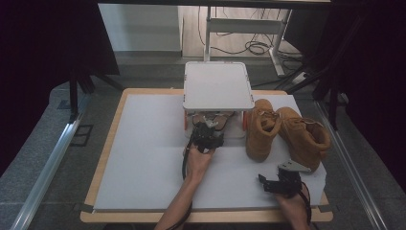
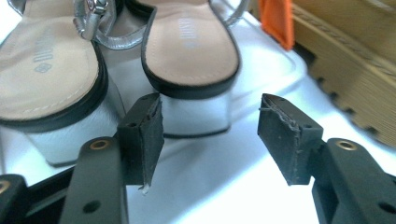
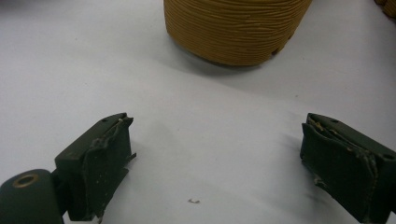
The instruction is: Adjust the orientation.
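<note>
A pair of sandals (image 1: 219, 120) with tan insoles and silver block heels stands on the lower level of a white rack (image 1: 218, 86). In the left gripper view the left sandal (image 2: 42, 70) and the right sandal (image 2: 191, 51) face me heel first. My left gripper (image 1: 209, 127) is at the rack's front, open (image 2: 210, 112), its pads short of the right sandal's heel and holding nothing. My right gripper (image 1: 267, 181) hovers low near the front right of the mat, open (image 3: 219, 126), with only white mat between its pads.
Two tan boots (image 1: 261, 132) (image 1: 306, 136) stand to the right of the rack; one boot's ribbed sole (image 3: 236, 28) lies ahead of my right gripper. An orange rack part (image 2: 278, 21) and a boot sole (image 2: 355, 84) sit right of the sandals. The white mat (image 1: 143, 158) covers the wooden table.
</note>
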### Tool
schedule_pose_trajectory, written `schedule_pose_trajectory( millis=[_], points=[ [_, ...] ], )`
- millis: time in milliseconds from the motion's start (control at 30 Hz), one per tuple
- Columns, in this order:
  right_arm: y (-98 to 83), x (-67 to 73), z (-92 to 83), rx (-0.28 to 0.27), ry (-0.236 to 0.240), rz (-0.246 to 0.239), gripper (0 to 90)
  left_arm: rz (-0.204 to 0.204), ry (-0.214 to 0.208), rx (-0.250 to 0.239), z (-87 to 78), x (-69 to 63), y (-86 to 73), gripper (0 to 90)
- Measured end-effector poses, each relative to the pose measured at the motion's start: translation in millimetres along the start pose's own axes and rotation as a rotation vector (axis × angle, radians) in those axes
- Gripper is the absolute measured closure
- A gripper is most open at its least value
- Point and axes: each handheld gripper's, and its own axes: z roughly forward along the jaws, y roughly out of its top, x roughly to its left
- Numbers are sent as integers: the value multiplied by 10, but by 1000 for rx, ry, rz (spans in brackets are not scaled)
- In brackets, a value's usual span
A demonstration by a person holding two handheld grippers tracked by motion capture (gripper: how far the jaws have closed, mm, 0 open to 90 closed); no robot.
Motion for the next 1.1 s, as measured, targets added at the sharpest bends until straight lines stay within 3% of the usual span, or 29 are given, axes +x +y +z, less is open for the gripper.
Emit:
schedule_pose_trajectory(
  millis=[200, 300, 400, 700, 833, 933, 1000, 1100],
  points=[
    [0, 0, 0, 0, 0, 0, 88, 28, -11, -4, -109, 19, -43, 626],
    [0, 0, 0, 0, 0, 0, 88, 32, -16, 4, -82, 42, -46, 770],
    [0, 0, 0, 0, 0, 0, 88, 31, -29, 20, -6, 54, -41, 852],
    [0, 0, 0, 0, 0, 0, 88, 54, -38, 29, 122, -46, 27, 893],
    [0, 0, 0, 0, 0, 1, 88, 73, -29, 20, 72, -69, 33, 895],
    [0, 0, 0, 0, 0, 1, 88, 55, -7, 16, -13, 42, 18, 896],
    [0, 0, 0, 0, 0, 0, 88, 35, -39, 16, -15, 100, 19, 898],
    [0, 0, 0, 0, 0, 0, 88, 50, -28, 21, -12, 79, 29, 898]
  ],
)
